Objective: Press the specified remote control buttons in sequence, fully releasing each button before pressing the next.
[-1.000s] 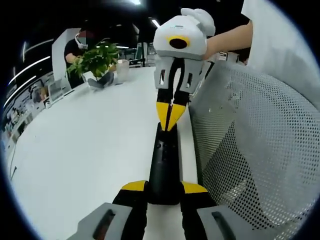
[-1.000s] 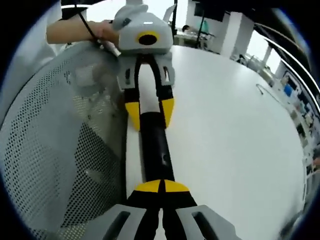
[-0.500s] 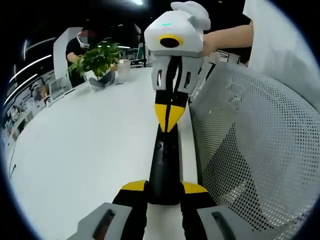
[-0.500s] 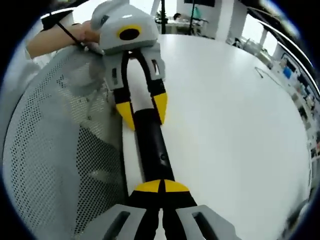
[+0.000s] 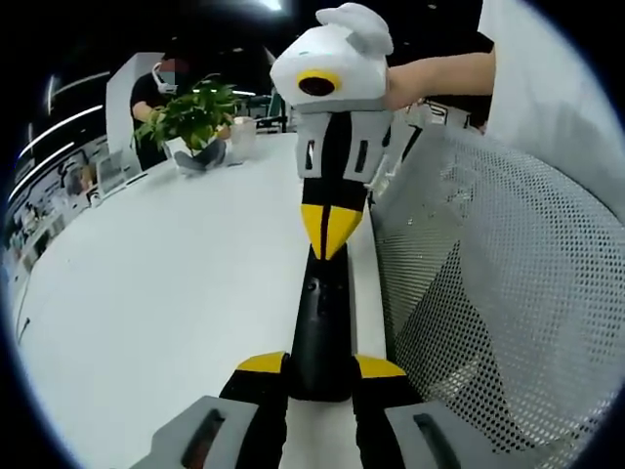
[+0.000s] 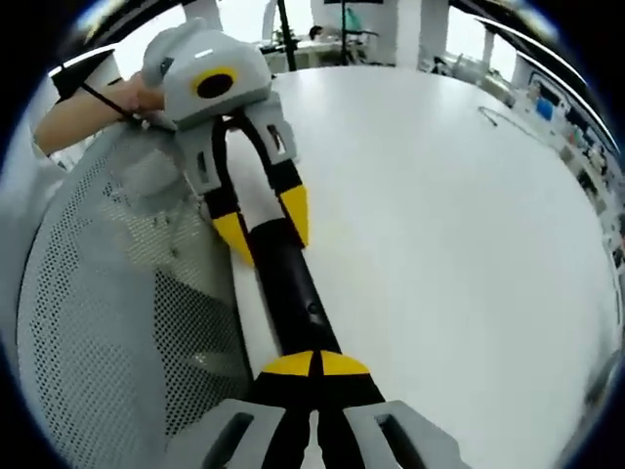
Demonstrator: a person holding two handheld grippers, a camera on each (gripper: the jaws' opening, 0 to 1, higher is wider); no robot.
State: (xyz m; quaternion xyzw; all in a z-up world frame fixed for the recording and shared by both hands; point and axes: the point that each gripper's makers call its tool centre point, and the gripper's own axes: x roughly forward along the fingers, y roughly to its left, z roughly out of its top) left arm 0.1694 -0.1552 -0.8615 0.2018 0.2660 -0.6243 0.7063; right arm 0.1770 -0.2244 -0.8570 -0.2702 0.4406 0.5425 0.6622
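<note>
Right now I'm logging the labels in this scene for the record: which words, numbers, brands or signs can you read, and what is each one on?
None can be read.
Remote control: black, its button marks too small to read.
Left tool, right tool: yellow and grey, no lettering visible.
Table: plain white, no print.
Shelves beyond the table: items too blurred to read.
Mesh chair back: no label visible.

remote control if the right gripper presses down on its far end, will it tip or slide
Probably neither. The remote control lies flat on the white table, its near end clamped by the left gripper. It looks rigid and slim, so unlikely to flex; the glossy casing might slip if released.
</note>
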